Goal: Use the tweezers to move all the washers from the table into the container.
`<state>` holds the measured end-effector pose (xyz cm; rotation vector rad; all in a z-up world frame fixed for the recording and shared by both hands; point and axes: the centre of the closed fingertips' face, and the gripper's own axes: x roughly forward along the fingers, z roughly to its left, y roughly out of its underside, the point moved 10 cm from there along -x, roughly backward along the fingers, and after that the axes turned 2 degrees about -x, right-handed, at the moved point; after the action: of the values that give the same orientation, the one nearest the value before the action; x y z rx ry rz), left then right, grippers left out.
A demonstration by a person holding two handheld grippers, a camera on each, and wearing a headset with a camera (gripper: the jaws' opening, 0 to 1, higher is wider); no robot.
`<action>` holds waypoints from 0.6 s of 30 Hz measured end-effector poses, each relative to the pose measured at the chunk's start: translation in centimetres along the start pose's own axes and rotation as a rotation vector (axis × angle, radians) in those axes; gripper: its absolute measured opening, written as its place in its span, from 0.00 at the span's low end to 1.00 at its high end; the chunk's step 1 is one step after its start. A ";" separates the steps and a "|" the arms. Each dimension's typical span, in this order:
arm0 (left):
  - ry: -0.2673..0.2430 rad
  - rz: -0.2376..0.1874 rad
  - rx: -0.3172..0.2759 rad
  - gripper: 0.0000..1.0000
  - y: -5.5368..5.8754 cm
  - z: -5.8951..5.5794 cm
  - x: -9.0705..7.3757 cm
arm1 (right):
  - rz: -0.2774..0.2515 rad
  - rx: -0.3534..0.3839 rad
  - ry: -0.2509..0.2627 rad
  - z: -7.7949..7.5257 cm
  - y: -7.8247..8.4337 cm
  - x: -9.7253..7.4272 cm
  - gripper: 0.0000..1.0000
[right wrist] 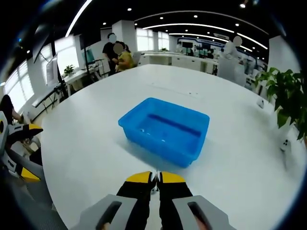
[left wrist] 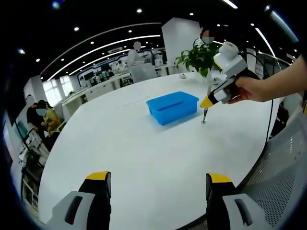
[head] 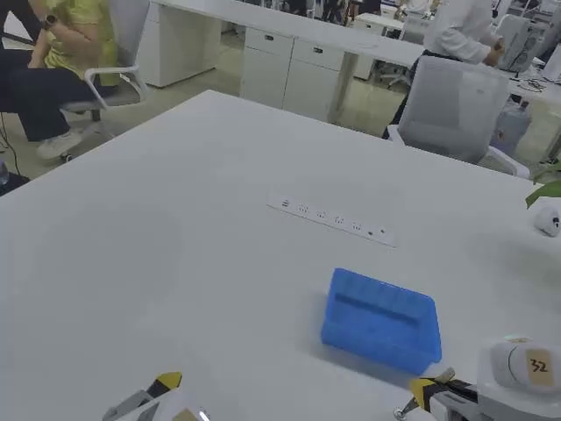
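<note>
The left tongs (left wrist: 158, 178) gape released above the counter (left wrist: 144, 153). The right tongs (right wrist: 154, 178) clench a thin sliver, probably the tweezers (left wrist: 205, 115), mostly hidden between the jaws, near the blue container (right wrist: 158, 147). The washers are too small to discern.

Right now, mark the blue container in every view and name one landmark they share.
Head view: blue container, lower right of centre.
Left gripper view: container above centre, far across the table.
Right gripper view: container at centre, just beyond the jaws.
Shared landmark: the right gripper beside it, shut on the tweezers.
</note>
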<state>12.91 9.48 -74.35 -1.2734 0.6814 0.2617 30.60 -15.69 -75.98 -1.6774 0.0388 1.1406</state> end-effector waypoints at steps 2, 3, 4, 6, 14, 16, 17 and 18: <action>0.000 -0.001 0.000 0.82 0.0 0.0 0.0 | 0.003 0.002 -0.003 0.0 -0.1 0.0 0.01; 0.001 -0.003 -0.001 0.82 0.0 0.0 0.0 | 0.003 0.005 -0.003 -0.1 -0.2 0.0 0.01; 0.001 -0.003 -0.001 0.82 0.0 0.0 0.0 | 0.000 0.007 -0.002 -0.1 -0.2 -0.1 0.01; 0.001 0.000 -0.001 0.82 0.0 0.0 0.0 | -0.013 0.023 -0.008 -0.2 -0.6 -0.4 0.01; 0.005 0.000 0.005 0.82 0.0 -0.1 0.0 | -0.059 0.043 -0.032 0.1 -2.3 -1.8 0.01; 0.005 0.000 0.001 0.82 0.0 0.0 0.0 | -0.079 0.035 -0.026 0.0 -2.9 -2.1 0.01; 0.005 0.000 0.002 0.82 0.0 0.0 0.0 | -0.088 0.034 -0.025 0.0 -3.2 -2.2 0.01; 0.005 0.000 0.003 0.82 0.0 -0.1 0.0 | -0.096 0.033 -0.024 -0.1 -3.5 -2.3 0.01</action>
<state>12.88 9.43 -74.35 -1.2714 0.6864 0.2577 31.23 -15.32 -71.87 -1.6189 -0.0372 1.0815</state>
